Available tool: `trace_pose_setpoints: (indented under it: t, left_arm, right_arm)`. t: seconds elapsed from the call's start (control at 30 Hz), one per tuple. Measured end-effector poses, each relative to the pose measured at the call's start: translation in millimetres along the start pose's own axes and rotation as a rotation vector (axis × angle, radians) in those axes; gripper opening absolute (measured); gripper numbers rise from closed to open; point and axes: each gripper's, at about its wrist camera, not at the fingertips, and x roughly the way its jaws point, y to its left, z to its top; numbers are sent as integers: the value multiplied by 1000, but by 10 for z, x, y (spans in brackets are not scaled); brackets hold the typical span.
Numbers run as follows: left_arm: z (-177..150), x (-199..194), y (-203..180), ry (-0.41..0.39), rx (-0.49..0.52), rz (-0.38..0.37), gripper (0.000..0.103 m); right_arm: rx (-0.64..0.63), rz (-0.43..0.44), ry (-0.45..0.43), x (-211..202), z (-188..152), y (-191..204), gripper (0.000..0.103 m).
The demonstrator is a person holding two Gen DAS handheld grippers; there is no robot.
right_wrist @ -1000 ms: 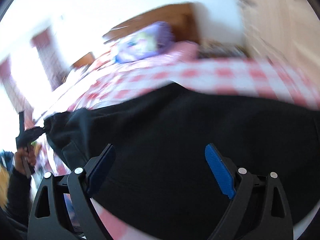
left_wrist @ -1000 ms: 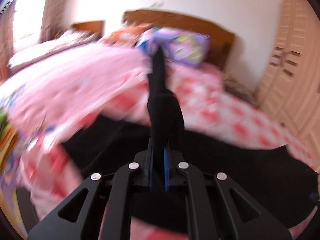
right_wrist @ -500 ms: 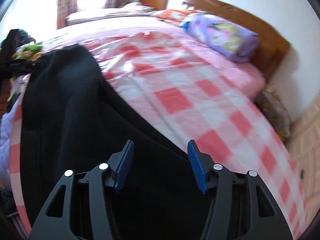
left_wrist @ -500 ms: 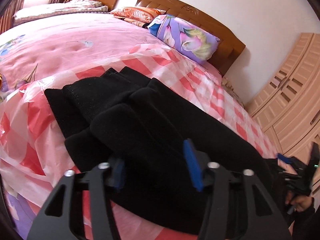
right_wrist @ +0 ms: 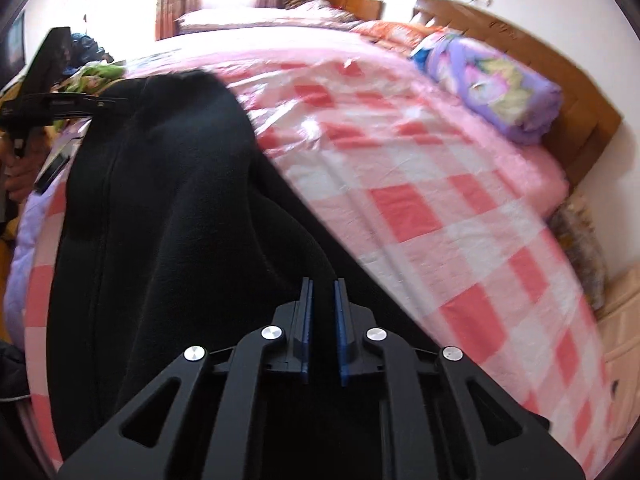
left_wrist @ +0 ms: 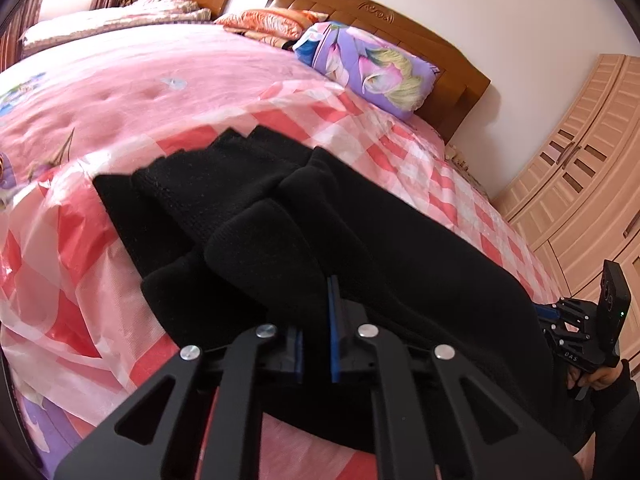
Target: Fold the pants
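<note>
Bedroom, pink checked bedspread [left_wrist: 400, 160] under black pants [left_wrist: 280, 220] lying folded across it. My left gripper [left_wrist: 316, 320] is clenched on pants fabric; my right gripper [right_wrist: 323, 312] is pinched nearly closed on another fold.

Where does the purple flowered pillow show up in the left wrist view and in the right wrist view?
Left wrist view: the purple flowered pillow lies upper middle, against the wooden headboard, beyond the black pants.
Right wrist view: the pillow lies upper right, against the same headboard.
Shared landmark: the red-and-white checked sheet.
</note>
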Motion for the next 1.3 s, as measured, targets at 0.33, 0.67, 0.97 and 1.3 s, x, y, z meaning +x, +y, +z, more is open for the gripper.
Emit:
trace_pose_setpoints:
  t: [0.33,0.67,0.97,1.3]
  left_arm:
    - [95,-194,-250,-38,124,143,8]
    - [-5,-309,389,-63,-98,-55,74]
    - [281,-115,622,-37,-247,-139,47]
    - [312,-626,280,-169,-94,28,15]
  right_arm:
    - [109,-70,20,81,-81,-107,27]
    - [416,18,-157,-782,-469,-160,81]
    - [666,73,-270,-1140,-1115,-13,81]
    - [732,8,-261,-1273,-1433,-93,81]
